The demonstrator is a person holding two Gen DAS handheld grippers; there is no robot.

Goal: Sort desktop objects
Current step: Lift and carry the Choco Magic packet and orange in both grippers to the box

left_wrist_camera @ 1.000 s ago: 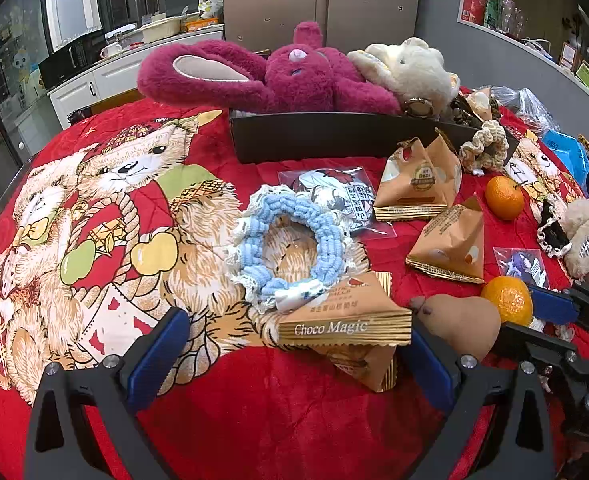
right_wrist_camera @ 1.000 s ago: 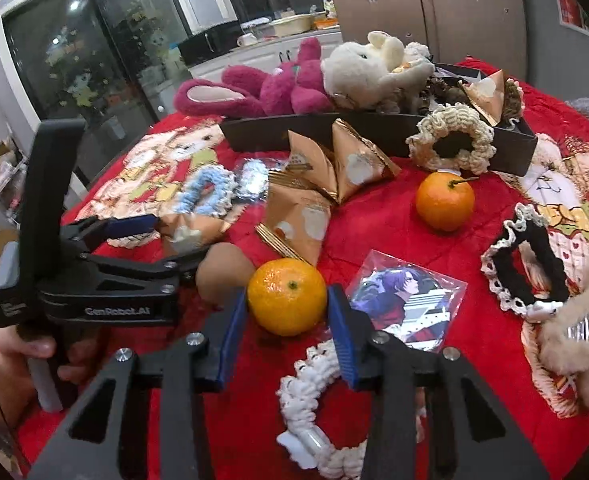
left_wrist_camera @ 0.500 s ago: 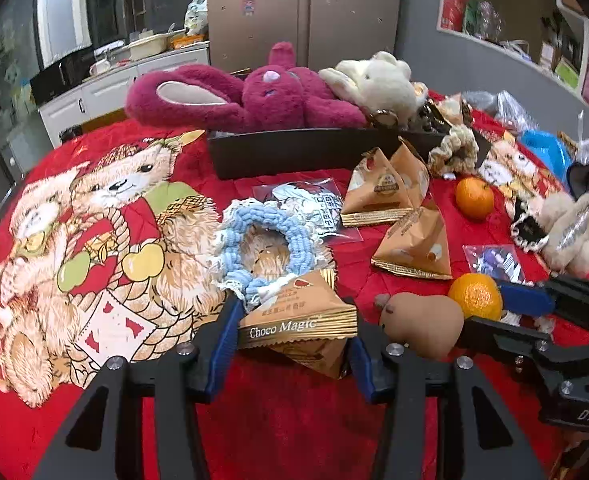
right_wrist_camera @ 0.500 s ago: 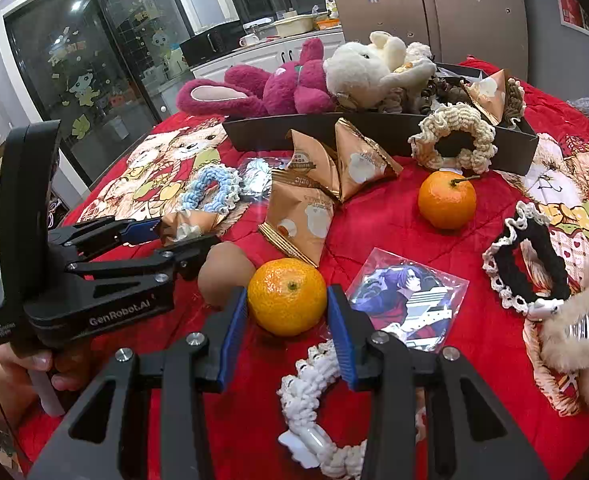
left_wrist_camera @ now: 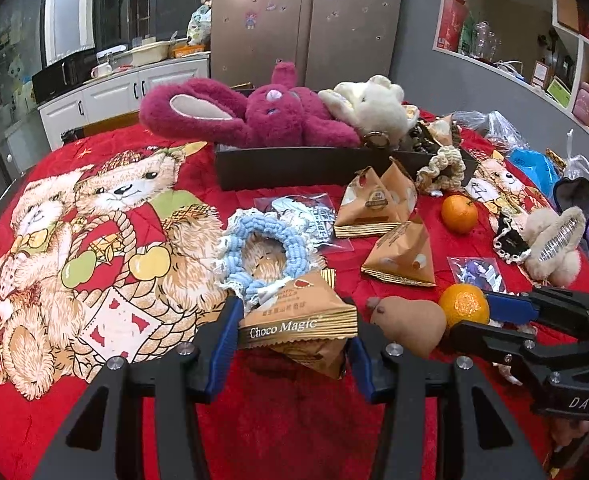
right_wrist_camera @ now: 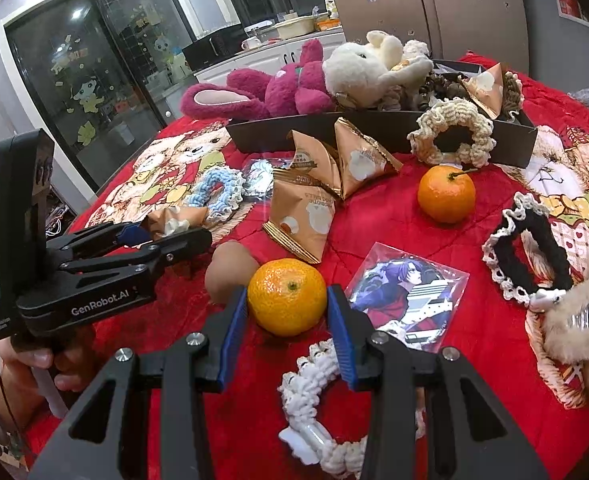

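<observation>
Gripping snack and fruit, one per claw.
Left claw [left_wrist_camera: 292,344] clamped on Choco Magic packet [left_wrist_camera: 296,318]; right claw [right_wrist_camera: 287,320] pads touching both sides of orange [right_wrist_camera: 287,297].

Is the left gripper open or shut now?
Shut on the Choco Magic packet: the left gripper has both blue pads pressing its sides.

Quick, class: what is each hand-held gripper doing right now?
Left hand-held gripper: shut on the Choco Magic packet.
Right hand-held gripper: shut on the near orange.
</observation>
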